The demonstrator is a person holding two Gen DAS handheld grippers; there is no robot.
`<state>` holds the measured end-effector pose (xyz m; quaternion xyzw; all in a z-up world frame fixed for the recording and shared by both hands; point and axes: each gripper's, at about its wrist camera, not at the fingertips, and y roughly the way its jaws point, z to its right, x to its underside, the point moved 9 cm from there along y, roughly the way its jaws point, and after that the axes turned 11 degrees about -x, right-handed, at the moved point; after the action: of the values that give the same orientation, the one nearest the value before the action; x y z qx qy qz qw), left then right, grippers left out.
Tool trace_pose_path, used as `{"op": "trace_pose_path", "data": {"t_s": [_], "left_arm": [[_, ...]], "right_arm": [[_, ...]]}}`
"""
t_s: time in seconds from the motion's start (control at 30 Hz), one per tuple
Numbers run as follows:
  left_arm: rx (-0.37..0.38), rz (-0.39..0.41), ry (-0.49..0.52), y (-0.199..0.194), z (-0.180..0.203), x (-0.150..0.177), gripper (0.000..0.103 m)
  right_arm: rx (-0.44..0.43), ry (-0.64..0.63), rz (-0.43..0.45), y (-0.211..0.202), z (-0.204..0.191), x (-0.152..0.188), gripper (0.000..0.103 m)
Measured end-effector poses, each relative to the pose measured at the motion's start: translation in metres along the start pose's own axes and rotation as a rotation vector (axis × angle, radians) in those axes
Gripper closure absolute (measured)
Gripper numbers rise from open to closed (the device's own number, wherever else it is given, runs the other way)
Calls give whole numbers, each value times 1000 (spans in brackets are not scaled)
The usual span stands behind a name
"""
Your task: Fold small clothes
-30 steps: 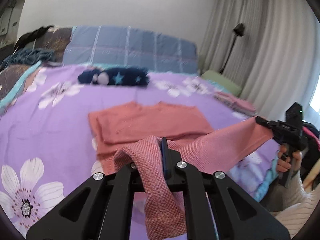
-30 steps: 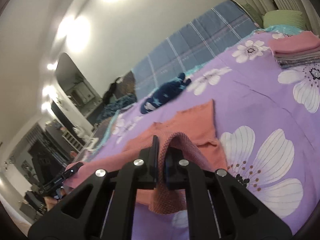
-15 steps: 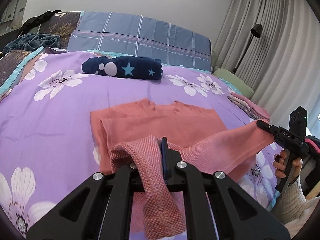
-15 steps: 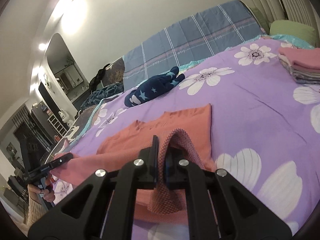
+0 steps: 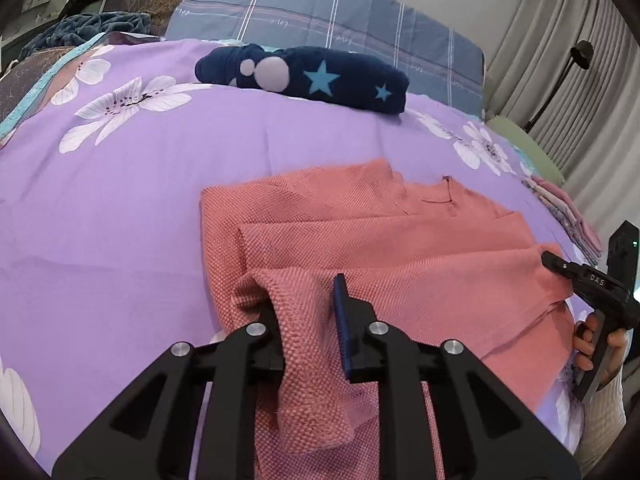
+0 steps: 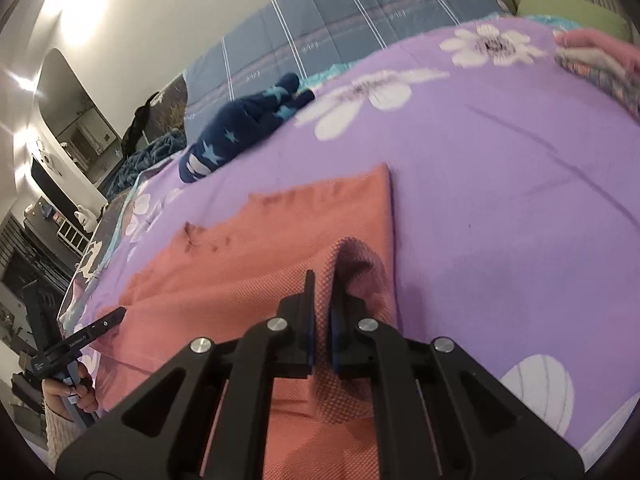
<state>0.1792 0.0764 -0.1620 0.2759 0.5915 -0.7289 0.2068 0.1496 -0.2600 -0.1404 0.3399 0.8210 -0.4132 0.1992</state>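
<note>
A coral knit shirt [image 5: 380,248] lies on the purple flowered bed sheet [image 5: 140,200], its lower half folded up over the chest. In the left wrist view my left gripper [image 5: 304,296] has its jaws opening; the hem corner drapes over the left finger and hangs loose in the gap, not pinched. In the right wrist view my right gripper [image 6: 322,280] is shut on the other hem corner of the shirt [image 6: 248,264], low over the cloth. Each gripper shows in the other's view: the right gripper [image 5: 548,258] at the shirt's right edge, the left gripper [image 6: 120,312] at its left edge.
A rolled navy blanket with stars [image 5: 304,76] lies beyond the shirt, before a blue plaid pillow [image 5: 320,12]. A stack of folded clothes [image 5: 560,208] sits at the right bed edge, near curtains and a floor lamp [image 5: 580,52]. A person's hand [image 5: 592,340] holds the right gripper.
Both grippers have moved forward and down, carrying the hem up over the shirt's body. The left jaws, pinched on the hem before, have parted.
</note>
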Motion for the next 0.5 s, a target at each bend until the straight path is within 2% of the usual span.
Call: {"op": "trace_pose_path", "data": {"t_s": [0.07, 0.2, 0.3, 0.4, 0.5], "left_arm": [[5, 8, 5, -10, 0, 1, 70], [0, 46, 35, -35, 2, 2, 67], [26, 42, 24, -49, 3, 10, 67], [24, 3, 27, -52, 1, 26, 71], [22, -35, 34, -46, 0, 35, 83]], "right_arm": [[-3, -6, 3, -4, -1, -1, 92], [-25, -13, -2, -14, -7, 4, 91], [-32, -26, -10, -25, -12, 11, 91], [-34, -29, -18, -34, -13, 18, 90], [-23, -35, -24, -37, -12, 22, 90]]}}
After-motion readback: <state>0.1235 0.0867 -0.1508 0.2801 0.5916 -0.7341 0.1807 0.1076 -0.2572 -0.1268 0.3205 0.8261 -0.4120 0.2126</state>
